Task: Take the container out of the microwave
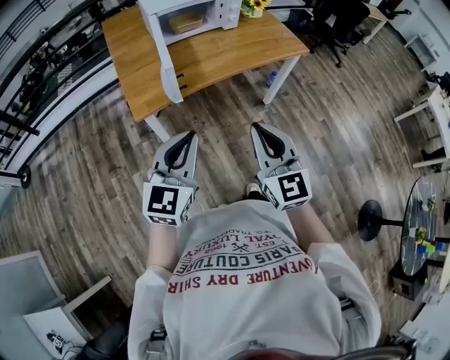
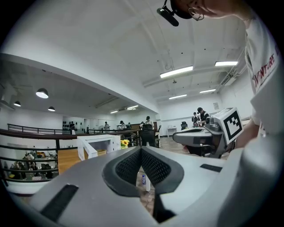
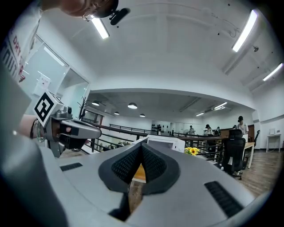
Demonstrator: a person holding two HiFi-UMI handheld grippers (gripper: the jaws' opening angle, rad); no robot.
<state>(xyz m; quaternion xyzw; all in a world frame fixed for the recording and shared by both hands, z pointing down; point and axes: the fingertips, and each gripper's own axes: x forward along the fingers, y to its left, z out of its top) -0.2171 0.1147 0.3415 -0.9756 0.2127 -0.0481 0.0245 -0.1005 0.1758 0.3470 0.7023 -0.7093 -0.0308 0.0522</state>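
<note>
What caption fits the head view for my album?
Left claw and right claw, both shut, face the open microwave holding a container on a wooden table.

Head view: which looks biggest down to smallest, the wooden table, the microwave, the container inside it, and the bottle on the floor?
1. wooden table
2. microwave, though the picture's top edge cuts part of it off
3. container
4. bottle

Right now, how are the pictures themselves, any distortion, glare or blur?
Head view: strong fisheye, floor planks bow, the table sits small at the top edge; even light, sharp. Left gripper view: dark round vignette, ceiling lights bright, the fingers loom large in the foreground. Right gripper view: same vignette, a ceiling strip glares, the microwave stays readable.
</note>
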